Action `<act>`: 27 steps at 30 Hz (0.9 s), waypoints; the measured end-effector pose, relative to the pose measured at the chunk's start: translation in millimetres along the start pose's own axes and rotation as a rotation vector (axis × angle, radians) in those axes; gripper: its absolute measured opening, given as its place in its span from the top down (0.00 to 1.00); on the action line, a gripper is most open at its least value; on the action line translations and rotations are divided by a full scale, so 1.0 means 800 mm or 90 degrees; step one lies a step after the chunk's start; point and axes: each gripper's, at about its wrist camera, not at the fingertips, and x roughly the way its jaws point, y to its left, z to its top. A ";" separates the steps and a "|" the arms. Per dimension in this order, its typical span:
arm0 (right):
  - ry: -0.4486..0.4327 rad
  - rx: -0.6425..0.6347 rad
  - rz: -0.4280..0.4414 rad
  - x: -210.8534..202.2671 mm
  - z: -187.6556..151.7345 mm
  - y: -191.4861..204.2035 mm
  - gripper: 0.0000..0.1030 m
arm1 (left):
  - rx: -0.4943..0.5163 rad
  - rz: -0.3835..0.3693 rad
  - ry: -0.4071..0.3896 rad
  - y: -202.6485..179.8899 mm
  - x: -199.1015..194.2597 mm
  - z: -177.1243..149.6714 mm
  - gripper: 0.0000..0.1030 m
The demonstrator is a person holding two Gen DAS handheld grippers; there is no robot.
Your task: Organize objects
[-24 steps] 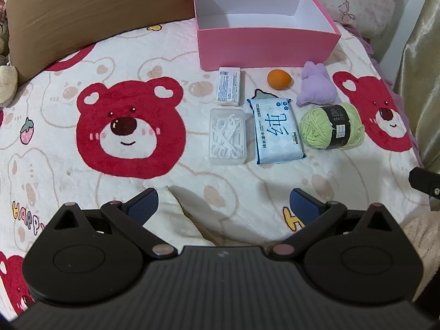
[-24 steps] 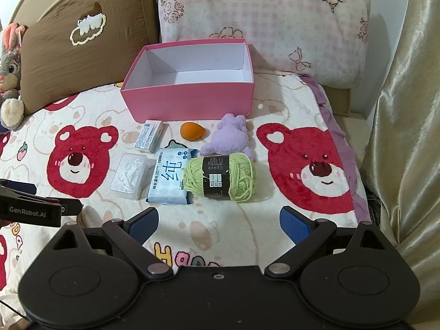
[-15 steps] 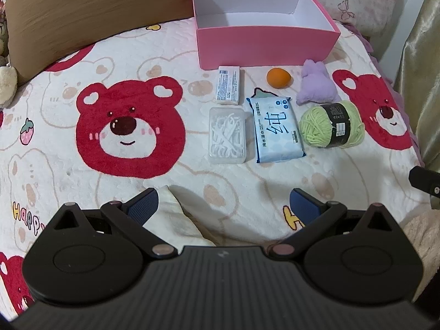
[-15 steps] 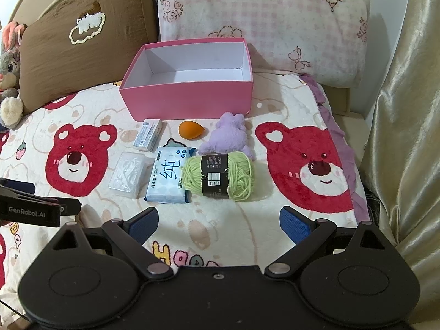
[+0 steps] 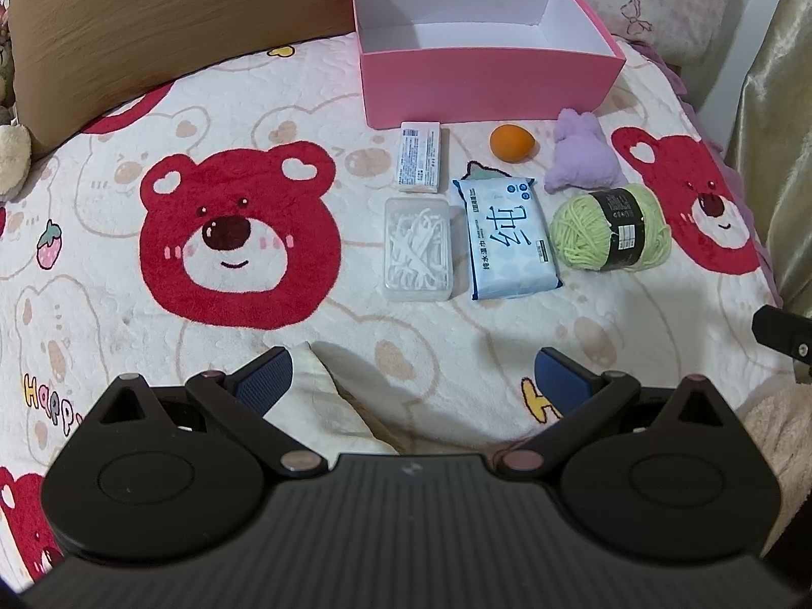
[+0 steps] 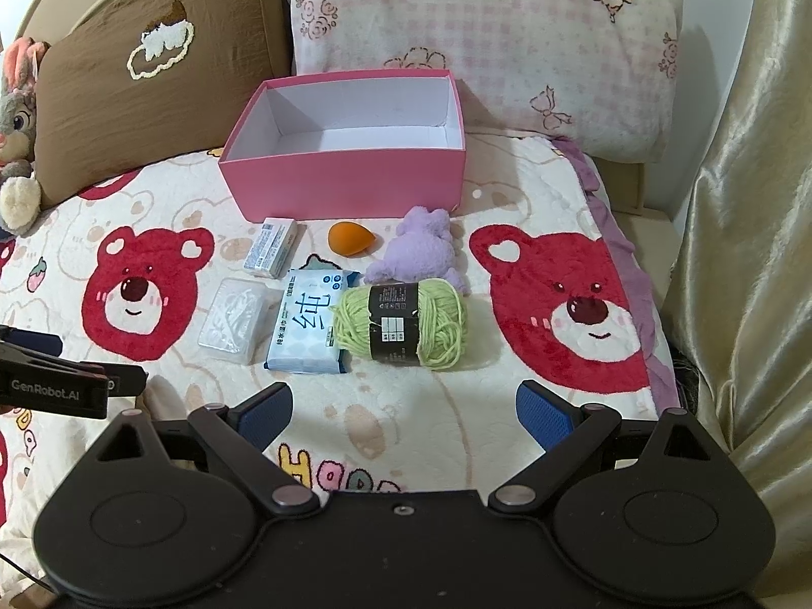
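Both grippers have eased slightly toward the bed since the earlier frame; nothing on the blanket (image 5: 152, 116) shifted. Left gripper (image 5: 413, 380) and right gripper (image 6: 403, 408) hang spread wide, holding nothing. Six items lie at the box's (image 5: 487, 81) 6 o'clock: carton (image 5: 420, 163), floss case (image 5: 418, 249), wipes (image 5: 511, 239), sponge (image 5: 511, 142), plush (image 5: 582, 158), yarn (image 5: 611, 228). Only the right view shows the bunny toy (image 6: 18, 116) at 9 o'clock.

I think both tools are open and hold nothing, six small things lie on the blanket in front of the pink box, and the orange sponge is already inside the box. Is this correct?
Not quite. The orange sponge lies on the blanket in front of the pink box, whose inside shows only white card in both wrist views. The rest holds: left tool and right tool are open, holding nothing.
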 end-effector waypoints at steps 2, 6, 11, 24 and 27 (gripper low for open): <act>0.000 -0.001 -0.001 0.000 -0.001 0.000 0.06 | 0.001 0.000 0.000 -0.002 0.001 -0.002 0.00; 0.001 0.000 -0.002 0.000 -0.001 0.000 0.06 | 0.002 -0.001 0.000 -0.002 0.001 -0.003 0.00; 0.002 0.000 -0.002 0.000 -0.001 0.000 0.06 | 0.005 -0.002 0.002 -0.003 0.001 -0.003 0.00; 0.004 -0.004 -0.007 0.001 -0.003 -0.001 0.06 | 0.006 -0.002 0.000 -0.004 -0.003 -0.003 0.00; 0.003 -0.005 -0.009 0.000 -0.003 -0.001 0.06 | 0.006 -0.002 0.001 -0.004 -0.003 -0.003 0.00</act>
